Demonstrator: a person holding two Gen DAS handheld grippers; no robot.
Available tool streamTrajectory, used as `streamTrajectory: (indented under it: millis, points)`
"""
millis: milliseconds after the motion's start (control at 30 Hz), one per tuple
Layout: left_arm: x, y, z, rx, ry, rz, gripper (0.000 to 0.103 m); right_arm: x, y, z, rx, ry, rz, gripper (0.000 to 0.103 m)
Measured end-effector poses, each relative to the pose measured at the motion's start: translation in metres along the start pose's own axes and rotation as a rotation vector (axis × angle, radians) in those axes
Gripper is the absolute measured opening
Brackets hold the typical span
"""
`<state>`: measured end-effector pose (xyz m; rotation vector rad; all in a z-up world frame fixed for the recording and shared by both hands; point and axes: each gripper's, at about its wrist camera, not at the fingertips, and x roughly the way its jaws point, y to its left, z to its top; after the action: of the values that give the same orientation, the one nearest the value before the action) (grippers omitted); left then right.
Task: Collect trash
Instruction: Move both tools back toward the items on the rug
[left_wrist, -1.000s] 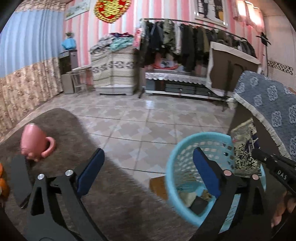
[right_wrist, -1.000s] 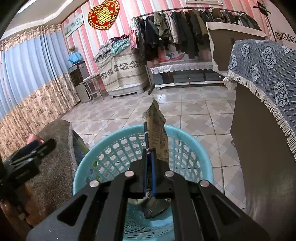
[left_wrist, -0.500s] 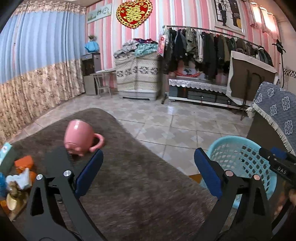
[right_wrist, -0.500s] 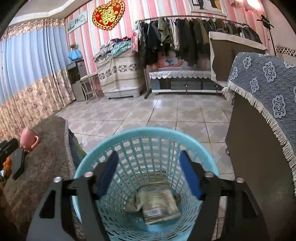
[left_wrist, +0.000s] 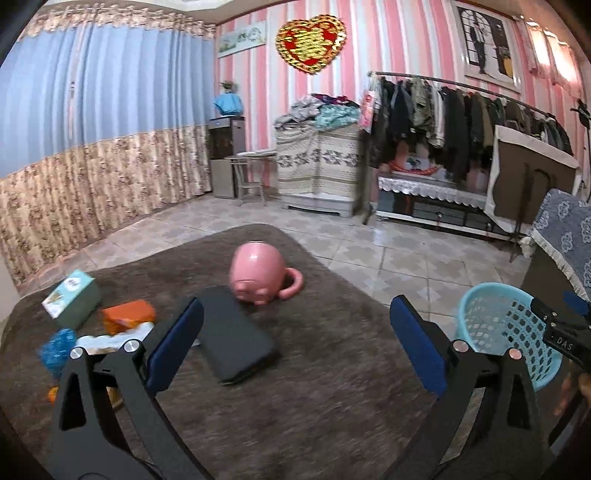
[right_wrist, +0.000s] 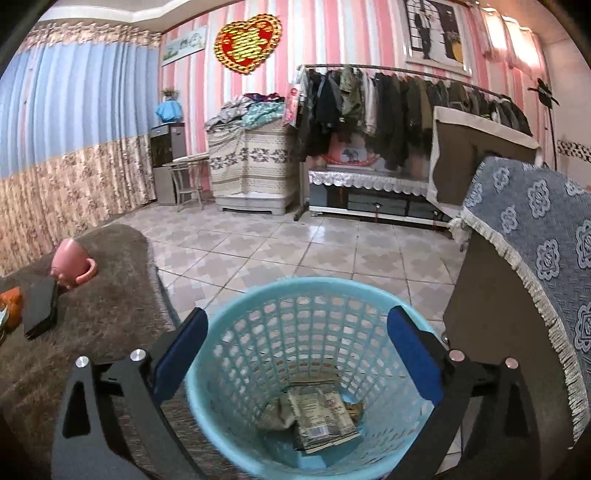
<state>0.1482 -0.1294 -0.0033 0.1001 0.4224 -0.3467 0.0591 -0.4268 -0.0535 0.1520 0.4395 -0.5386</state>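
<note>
A light blue mesh basket (right_wrist: 314, 332) stands on the floor beside the brown-covered table (right_wrist: 110, 302). A printed wrapper (right_wrist: 321, 417) lies at its bottom. My right gripper (right_wrist: 295, 354) is open and empty above the basket. My left gripper (left_wrist: 295, 343) is open and empty above the table (left_wrist: 314, 387). At the table's left lie an orange packet (left_wrist: 127, 314), a blue crumpled wrapper (left_wrist: 57, 350), a white wrapper (left_wrist: 107, 341) and a teal box (left_wrist: 72, 297). The basket (left_wrist: 506, 328) also shows at the right in the left wrist view.
A pink mug (left_wrist: 260, 275) lies mouth-down on the table, next to a black phone-like slab (left_wrist: 236, 341). A cabinet with a blue flowered cloth (right_wrist: 535, 258) stands right of the basket. Tiled floor, a clothes rack (right_wrist: 388, 103) and covered furniture are behind.
My right gripper opened and dropped the wrapper into the basket. My left gripper swung left from the basket to over the table, bringing the mug, the slab and the packets into view.
</note>
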Motion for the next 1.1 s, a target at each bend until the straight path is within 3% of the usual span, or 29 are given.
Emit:
streamTrajectory:
  millis: [400, 700, 867, 1100]
  points:
    - [-0.034, 0.098, -0.023, -0.088, 0.023, 0.157, 0.097, -0.018, 0.061, 0.0, -0.061, -0.011, 0.109, 0.096]
    - [-0.051, 0.174, -0.062, -0.139, 0.077, 0.305, 0.097, -0.022, 0.1, -0.003, -0.142, 0.007, 0.188, 0.096]
    - [-0.053, 0.207, -0.08, -0.16, 0.111, 0.353, 0.097, -0.024, 0.129, -0.009, -0.209, 0.026, 0.243, 0.096]
    - [-0.042, 0.241, -0.092, -0.218, 0.154, 0.36, 0.097, -0.036, 0.169, -0.017, -0.326, 0.024, 0.285, 0.096]
